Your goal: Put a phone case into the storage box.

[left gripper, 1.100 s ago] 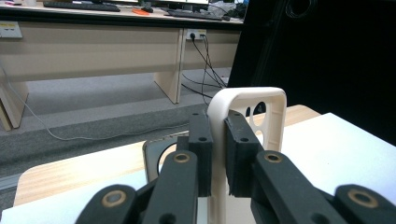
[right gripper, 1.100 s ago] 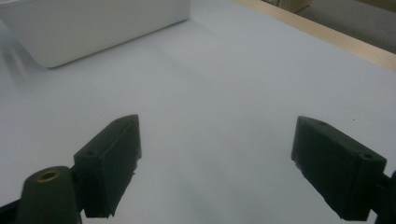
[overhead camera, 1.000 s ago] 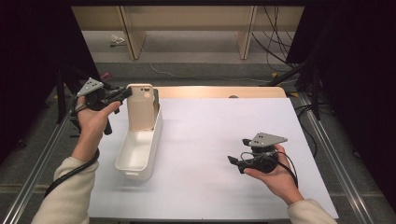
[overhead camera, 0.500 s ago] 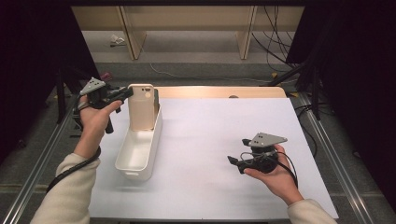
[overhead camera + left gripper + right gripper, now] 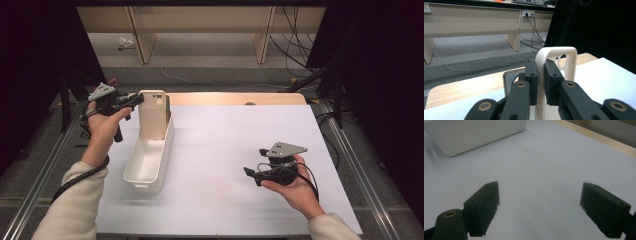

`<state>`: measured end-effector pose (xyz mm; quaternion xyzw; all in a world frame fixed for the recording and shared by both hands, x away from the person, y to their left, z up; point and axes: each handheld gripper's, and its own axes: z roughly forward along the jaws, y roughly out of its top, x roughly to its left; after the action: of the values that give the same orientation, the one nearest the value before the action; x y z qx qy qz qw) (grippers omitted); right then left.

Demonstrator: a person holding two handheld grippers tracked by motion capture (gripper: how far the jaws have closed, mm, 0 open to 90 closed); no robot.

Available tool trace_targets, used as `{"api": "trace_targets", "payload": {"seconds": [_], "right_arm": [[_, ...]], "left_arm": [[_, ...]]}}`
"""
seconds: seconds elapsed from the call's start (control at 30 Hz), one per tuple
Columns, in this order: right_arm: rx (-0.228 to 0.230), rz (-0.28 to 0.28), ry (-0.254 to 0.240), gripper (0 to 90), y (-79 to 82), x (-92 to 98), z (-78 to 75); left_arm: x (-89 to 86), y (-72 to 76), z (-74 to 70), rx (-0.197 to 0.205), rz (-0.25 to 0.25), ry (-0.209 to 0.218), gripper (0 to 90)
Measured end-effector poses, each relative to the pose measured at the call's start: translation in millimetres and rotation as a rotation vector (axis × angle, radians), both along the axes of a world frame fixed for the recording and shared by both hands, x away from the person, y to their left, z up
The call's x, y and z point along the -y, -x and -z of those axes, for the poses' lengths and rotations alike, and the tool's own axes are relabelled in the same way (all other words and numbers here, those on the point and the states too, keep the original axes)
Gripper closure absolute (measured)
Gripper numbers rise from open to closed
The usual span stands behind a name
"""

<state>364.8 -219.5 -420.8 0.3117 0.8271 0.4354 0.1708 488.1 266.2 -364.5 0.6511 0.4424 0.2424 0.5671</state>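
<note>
Left hand-held gripper [image 5: 134, 100] sits at the far left edge of the tabletop [image 5: 235, 150], black jaws clamped on the edge of a cream phone case [image 5: 152, 114]. The case is smooth, matte plastic, a thin-walled rectangle with rounded corners and a cut-out for the camera near its top; the left gripper view shows its rim pinched between the two flat black pads [image 5: 531, 75], with round holes in the back panel. The case stands upright over the far end of a white bin [image 5: 149, 162]: an elongated, glossy plastic trough with rounded corners and a rolled lip, lying lengthwise near the left side of the tabletop. Whether the case's lower edge touches the bin's floor I cannot tell. The tabletop surface is a plain white, flat sheet with a pale wood strip [image 5: 235, 98] showing along its far edge. Well apart, at the right, the right hand-held gripper [image 5: 248, 171] is held low over the white sheet, its blocky black jaws spread wide with nothing between them; a grey three-cornered plate [image 5: 285, 149] sits on top.
</note>
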Motion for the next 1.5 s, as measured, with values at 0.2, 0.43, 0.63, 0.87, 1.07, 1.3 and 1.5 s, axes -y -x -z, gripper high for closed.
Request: {"api": "trace_targets", "payload": {"seconds": [0.2, 0.43, 0.63, 0.87, 1.07, 1.3, 1.5], "right_arm": [[0.001, 0.001, -0.002, 16.7, -0.1, 0.0, 0.2], [0.0, -0.001, -0.001, 16.8, -0.2, 0.0, 0.4], [0.0, 0.0, -0.002, 16.8, -0.2, 0.1, 0.4], [-0.001, 0.001, -0.002, 16.7, -0.3, 0.2, 0.5], [-0.001, 0.001, -0.002, 16.8, -0.2, 0.1, 0.4], [0.0, 0.0, -0.001, 16.8, -0.1, -0.1, 0.3], [0.0, 0.0, -0.001, 16.8, -0.1, -0.1, 0.4]], "left_arm": [[1.0, -3.3, 1.7, -0.006, 0.001, -0.005, 82.1], [1.5, -5.8, 2.4, -0.011, 0.003, -0.009, 82.1], [1.3, -7.4, 2.6, -0.013, 0.002, -0.005, 82.1], [1.1, -10.6, 0.9, -0.01, 0.003, 0.005, 82.1], [1.6, -13.4, 5.1, -0.022, 0.004, 0.002, 82.1], [0.9, -18.0, 13.0, -0.04, 0.01, -0.008, 82.0], [0.7, -23.5, 21.2, -0.058, 0.012, -0.015, 81.9]]}}
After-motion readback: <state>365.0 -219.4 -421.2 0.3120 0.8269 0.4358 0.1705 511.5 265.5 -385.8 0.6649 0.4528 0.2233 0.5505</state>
